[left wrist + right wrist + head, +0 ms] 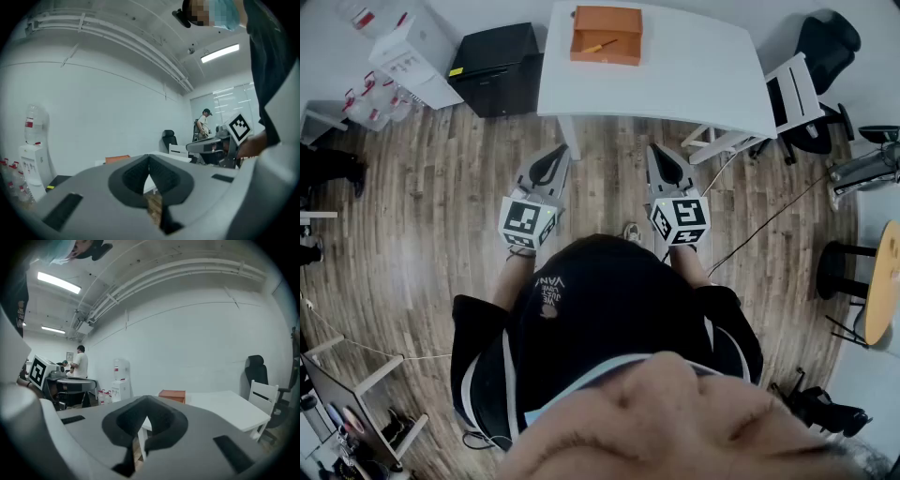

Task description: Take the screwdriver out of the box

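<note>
Orange box [607, 35] stands on the white table [694, 66], toward the table's far edge, and the screwdriver [600, 46] lies flat inside it at a slant. Left gripper [561, 153] and right gripper [654, 152] hang short of the table's near edge, over the wood floor [422, 206], both roughly level and well apart from the box. Both pairs of fingers are pressed together with nothing between them. The step in hand is judged to be the approach: close on the table, spread the fingers of the working gripper before entering the box, come in from above and clear of the box walls, and pinch the screwdriver across its handle. A black cabinet [495, 67] and a water dispenser [412, 52] stand left of the table; an office chair [820, 47] stands right of it.
</note>
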A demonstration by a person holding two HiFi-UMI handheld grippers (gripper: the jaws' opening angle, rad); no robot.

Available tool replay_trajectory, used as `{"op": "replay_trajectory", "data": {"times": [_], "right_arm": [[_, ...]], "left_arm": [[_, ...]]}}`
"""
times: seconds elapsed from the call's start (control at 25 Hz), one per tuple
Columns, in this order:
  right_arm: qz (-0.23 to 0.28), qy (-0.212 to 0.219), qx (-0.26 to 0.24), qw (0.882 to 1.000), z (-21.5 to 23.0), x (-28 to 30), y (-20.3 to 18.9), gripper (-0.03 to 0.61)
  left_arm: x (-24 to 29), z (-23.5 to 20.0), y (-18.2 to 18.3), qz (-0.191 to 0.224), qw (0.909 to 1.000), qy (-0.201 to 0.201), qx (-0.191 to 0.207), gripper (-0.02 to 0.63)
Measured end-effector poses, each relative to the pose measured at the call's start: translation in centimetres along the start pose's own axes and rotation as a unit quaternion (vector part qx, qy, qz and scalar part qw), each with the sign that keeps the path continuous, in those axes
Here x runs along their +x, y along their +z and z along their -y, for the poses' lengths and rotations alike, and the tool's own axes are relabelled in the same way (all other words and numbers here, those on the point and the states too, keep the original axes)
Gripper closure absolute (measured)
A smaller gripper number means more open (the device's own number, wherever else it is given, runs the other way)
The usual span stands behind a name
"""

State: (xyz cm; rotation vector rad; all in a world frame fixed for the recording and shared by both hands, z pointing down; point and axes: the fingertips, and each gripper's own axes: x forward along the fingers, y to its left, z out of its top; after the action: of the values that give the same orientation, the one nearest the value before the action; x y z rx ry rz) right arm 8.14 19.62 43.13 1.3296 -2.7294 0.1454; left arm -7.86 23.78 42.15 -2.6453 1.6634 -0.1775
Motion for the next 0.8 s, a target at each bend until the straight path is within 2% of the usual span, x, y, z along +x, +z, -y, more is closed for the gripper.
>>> {"op": "replay_trajectory", "data": {"times": [0.56,0.8], "right_arm": [[0.022,0.017,0.010,1.000,-2.3,-0.6,0.6,0.566],[0.022,0.002,0.014,1.000,-3.6,-0.8,0.2,0.566]], "left_arm": [[-1.8,-0.1,0.0,0.007,1.0000,0.000,-0.002,0.597],[-3.1,-0.9,-0.1,0.010,0.9998,-0.014,0.005,0.597]]}}
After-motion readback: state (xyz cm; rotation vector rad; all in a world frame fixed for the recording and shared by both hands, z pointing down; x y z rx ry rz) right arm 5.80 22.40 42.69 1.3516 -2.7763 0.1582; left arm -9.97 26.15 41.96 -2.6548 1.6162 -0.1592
